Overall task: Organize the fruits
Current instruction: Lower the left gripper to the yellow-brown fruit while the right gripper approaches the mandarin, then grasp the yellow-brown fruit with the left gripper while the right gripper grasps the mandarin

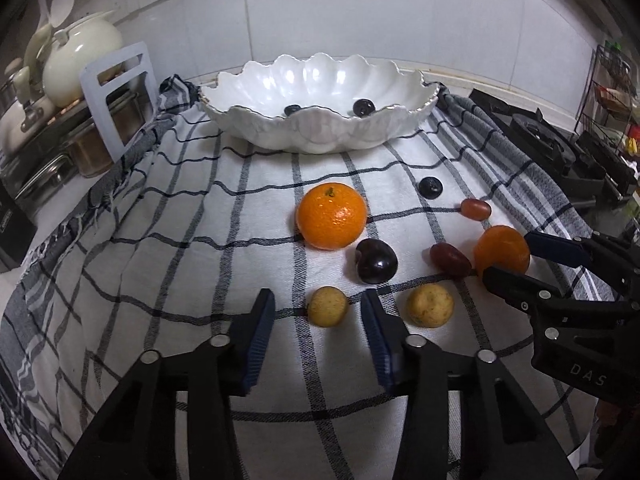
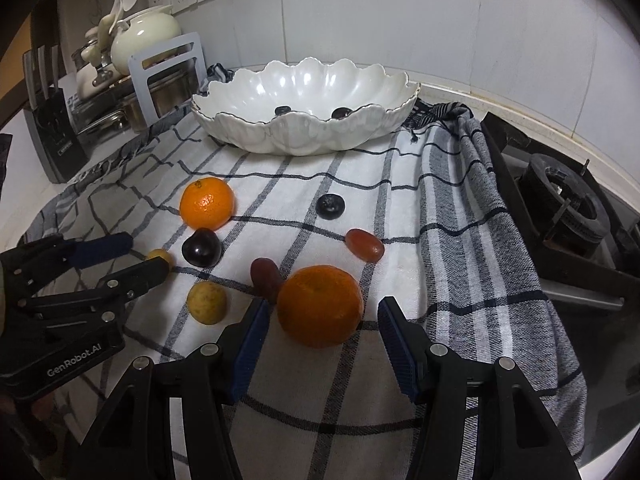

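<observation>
- The left gripper [image 1: 318, 312] reaches down over the checked cloth [image 1: 160, 260], jaws part open around a small yellow fruit [image 1: 328, 306]. Gaps show on both sides, so nothing is held.
- The right gripper [image 2: 320, 320] brackets the near orange [image 2: 320, 306], jaws wide and clear of the peel; it grips nothing either.
- The yellow fruit looks light and round and likely to roll, so a hold across its widest part seems best.
- The orange looks heavier, with firm, dimpled peel that should grip well; it also wants a hold across its middle.
- A red grape [image 2: 266, 278] touches the orange's far-left side and may get nudged.
- Farther out lie a second yellow fruit [image 1: 430, 305], a dark plum [image 1: 376, 266] and another orange [image 1: 332, 216].
- The scalloped bowl [image 1: 320, 136] at the cloth's far end holds two dark fruits; it looks fragile, so fruit should be set in gently.
</observation>
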The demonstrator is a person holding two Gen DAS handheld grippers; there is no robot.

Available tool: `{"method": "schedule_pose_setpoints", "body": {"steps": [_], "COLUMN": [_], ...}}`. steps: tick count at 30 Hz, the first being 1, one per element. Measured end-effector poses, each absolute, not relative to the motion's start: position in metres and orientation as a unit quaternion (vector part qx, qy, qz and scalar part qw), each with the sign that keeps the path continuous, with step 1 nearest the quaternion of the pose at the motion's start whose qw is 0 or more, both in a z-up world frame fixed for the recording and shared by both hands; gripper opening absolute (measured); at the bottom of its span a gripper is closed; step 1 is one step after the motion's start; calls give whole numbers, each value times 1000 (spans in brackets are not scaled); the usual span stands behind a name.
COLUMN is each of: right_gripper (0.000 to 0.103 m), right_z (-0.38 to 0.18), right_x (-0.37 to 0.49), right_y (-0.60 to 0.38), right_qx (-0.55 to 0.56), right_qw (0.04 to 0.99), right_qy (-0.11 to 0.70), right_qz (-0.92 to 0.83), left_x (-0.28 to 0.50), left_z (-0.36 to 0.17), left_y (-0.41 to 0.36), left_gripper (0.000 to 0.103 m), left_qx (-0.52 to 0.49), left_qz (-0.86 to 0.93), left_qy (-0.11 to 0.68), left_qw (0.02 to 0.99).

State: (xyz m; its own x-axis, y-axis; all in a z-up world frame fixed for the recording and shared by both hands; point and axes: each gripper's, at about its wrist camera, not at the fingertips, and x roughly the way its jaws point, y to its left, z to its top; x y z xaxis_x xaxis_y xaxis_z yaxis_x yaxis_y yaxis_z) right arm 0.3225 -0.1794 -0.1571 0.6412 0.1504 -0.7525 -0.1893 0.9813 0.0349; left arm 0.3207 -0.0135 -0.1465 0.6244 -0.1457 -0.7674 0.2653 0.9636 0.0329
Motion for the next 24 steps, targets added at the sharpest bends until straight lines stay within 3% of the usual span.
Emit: {"method": "schedule_pose_setpoints", "body": {"steps": [9, 12, 24], "right_gripper": [57, 50, 45], "right_z": [-162, -164, -160], "right_x": [326, 327, 320], "right_y": [-180, -179, -183], "right_qx": [-21, -24, -19], "right_qw": [902, 901, 903], "right_qy": [419, 421, 415], "right_qz": [100, 103, 112], "left_x": [325, 326, 316], "left_z": [-156, -157, -147], "left_y": [-18, -18, -18], "left_gripper": [26, 23, 23], "left_qx": [67, 63, 54], "left_qz": [-122, -122, -121], "left_qy": [431, 434, 422], "left_qw": [891, 890, 897]}}
